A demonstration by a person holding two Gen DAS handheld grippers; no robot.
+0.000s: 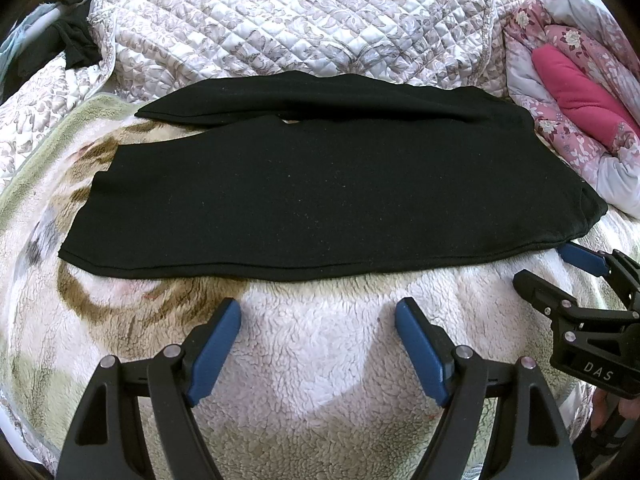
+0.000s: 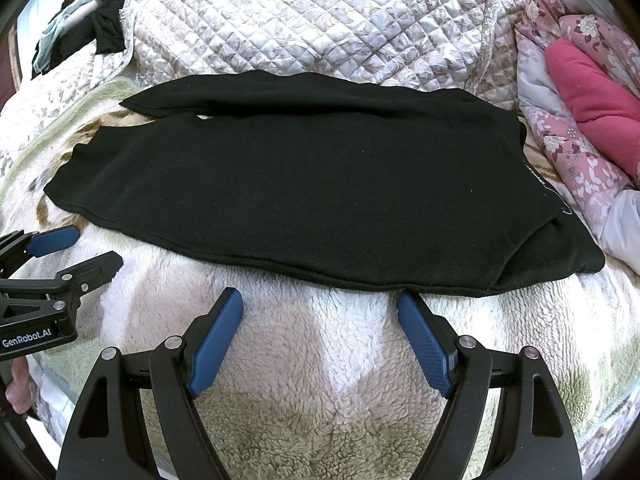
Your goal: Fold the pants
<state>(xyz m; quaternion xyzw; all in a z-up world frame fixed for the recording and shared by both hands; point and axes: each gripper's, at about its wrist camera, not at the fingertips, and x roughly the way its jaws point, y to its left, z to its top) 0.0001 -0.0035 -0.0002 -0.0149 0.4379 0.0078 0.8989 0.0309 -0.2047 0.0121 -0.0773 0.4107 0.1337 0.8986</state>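
On the fleece blanket [image 1: 320, 360], both grippers, left [image 1: 318, 312] and right [image 2: 320, 306], hovered with fingers spread wide, holding nothing. Just beyond lay the black pants [image 1: 320, 184], flat and crosswise. Folding seemingly awaited a pinch on the near edge.

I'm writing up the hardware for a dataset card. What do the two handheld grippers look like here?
Both match: the left gripper and right gripper have matte black linkage arms with cutouts and silver pivot pins, each ending in two long blue textured pads. The right gripper's body reads "DAS" in white; the left gripper's body reads "GenRobot.AI". No cables show. Bare fingers grip the left one's handle.
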